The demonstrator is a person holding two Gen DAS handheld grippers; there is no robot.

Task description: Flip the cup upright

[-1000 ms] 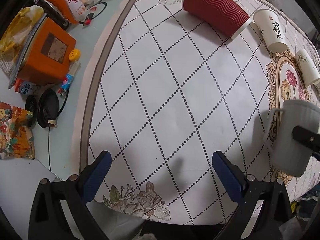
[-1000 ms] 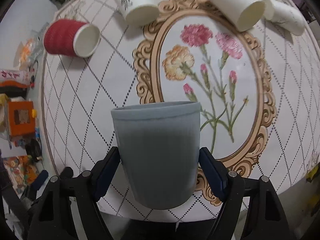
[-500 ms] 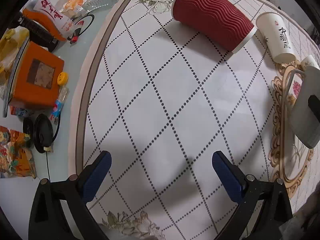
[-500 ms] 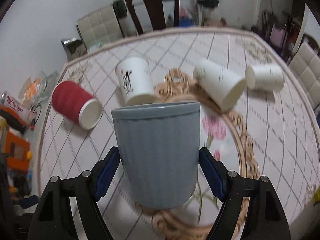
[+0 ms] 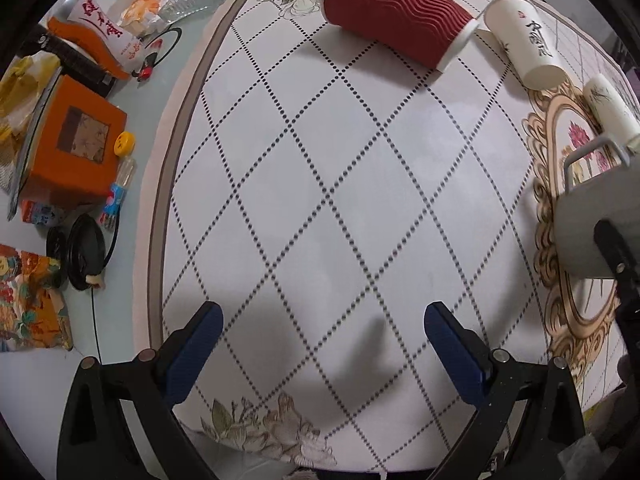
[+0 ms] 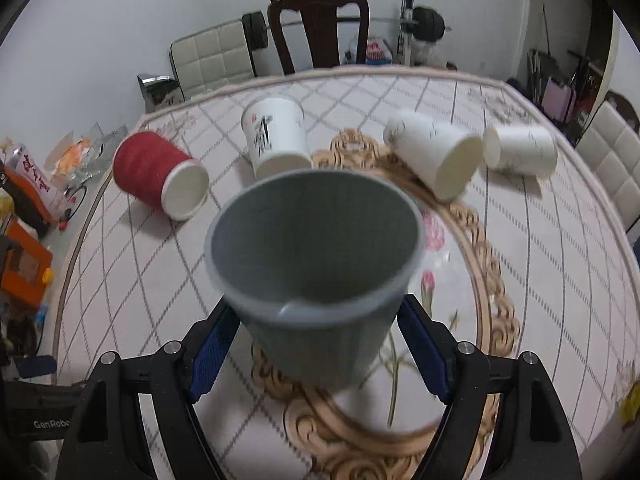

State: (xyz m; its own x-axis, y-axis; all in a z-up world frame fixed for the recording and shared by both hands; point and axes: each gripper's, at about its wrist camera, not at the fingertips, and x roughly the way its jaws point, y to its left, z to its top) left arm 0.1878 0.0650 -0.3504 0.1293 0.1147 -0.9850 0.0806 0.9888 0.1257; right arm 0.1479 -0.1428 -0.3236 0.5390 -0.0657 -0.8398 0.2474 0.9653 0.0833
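Observation:
My right gripper (image 6: 316,344) is shut on a ribbed grey cup (image 6: 316,308) and holds it above the table, mouth up and tilted toward the camera so its inside shows. The same grey cup (image 5: 596,224) shows at the right edge of the left wrist view. My left gripper (image 5: 320,340) is open and empty above the tablecloth. A red ripple cup (image 6: 160,174) (image 5: 396,16) lies on its side. A white printed cup (image 6: 276,138) (image 5: 524,40) and two more white cups (image 6: 436,158) (image 6: 520,152) also lie on their sides.
The round table has a diamond-pattern cloth (image 5: 340,180) with a floral oval frame (image 6: 480,264). Left of the cloth are an orange box (image 5: 72,148), snack packets (image 5: 100,36), a black cable and disc (image 5: 86,256). Chairs (image 6: 320,24) stand behind the table.
The right gripper has turned the grey cup from side-on to mouth-up, so its inside now shows. The left gripper has drifted slightly over the cloth.

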